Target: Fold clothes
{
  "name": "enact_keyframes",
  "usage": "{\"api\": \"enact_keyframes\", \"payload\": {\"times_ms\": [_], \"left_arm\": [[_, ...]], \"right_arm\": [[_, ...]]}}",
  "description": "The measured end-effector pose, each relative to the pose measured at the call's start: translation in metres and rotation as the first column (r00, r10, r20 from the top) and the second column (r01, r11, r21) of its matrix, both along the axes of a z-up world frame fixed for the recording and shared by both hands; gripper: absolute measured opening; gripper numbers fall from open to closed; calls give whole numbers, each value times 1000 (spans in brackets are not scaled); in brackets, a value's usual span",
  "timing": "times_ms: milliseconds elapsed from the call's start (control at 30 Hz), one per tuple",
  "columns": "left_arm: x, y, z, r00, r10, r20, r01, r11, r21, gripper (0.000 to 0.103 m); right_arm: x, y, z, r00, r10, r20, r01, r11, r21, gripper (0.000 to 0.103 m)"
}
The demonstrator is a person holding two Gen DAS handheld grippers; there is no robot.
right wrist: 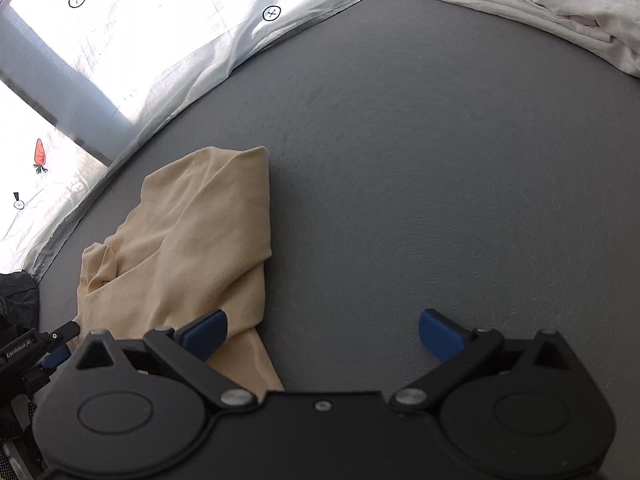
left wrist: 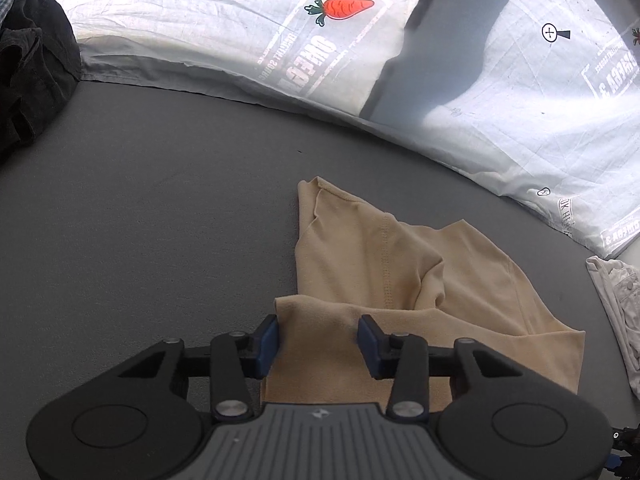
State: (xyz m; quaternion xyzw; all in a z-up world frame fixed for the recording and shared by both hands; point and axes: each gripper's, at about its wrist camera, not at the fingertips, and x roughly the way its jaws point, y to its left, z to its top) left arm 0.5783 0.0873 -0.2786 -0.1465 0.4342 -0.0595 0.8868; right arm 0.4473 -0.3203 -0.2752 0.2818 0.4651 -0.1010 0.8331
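Left wrist: grey surface (left wrist: 160, 220) bordered by white printed sheet (left wrist: 180, 28)

the right gripper (right wrist: 322, 334) sits at six o'clock over a grey mat (right wrist: 420, 180), its blue pads (right wrist: 438, 334) spread wide with nothing between them. a crumpled beige garment (right wrist: 188, 240) lies at eight o'clock, its near edge passing under the left pad. a rumpled white garment (right wrist: 552, 4) rests at one o'clock. a white printed sheet (right wrist: 160, 40) with a carrot (right wrist: 39, 155) borders the mat from nine to twelve o'clock. dark fabric (right wrist: 16, 292) and part of the left gripper (right wrist: 48, 344) show at eight o'clock, at the edge.
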Motion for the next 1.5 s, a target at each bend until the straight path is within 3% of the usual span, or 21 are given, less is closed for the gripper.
{"api": "enact_keyframes", "payload": {"times_ms": [67,167,467,800,1000,1300,1500], "left_arm": [[-3,-1,4,1000,-1,12,1,1000,0,8],[-10,0,14,999,14,48,-13,1000,-10,6],[-25,15,60,990,77,116,-72,997,-41,5],[-37,58,93,965,184,186,-180,983,-38,5],[-44,89,112,939,261,224,-250,965,-77,5],[-50,129,130,898,355,261,-335,935,-121,5],[-50,144,130,888,380,259,-369,925,-95,5]], "right_arm": [[1,4,0,1000,14,-8,-14,1000,-27,103],[2,9,1,1000,21,-22,-22,998,-61,103],[1,16,1,999,39,-38,-43,992,-118,103],[-9,5,3,1000,-13,1,13,999,-52,103],[-14,7,5,1000,-2,7,3,999,-54,103],[-11,15,7,1000,27,-9,-28,995,-97,103],[-10,19,7,998,49,-30,-53,990,-134,103]]}}
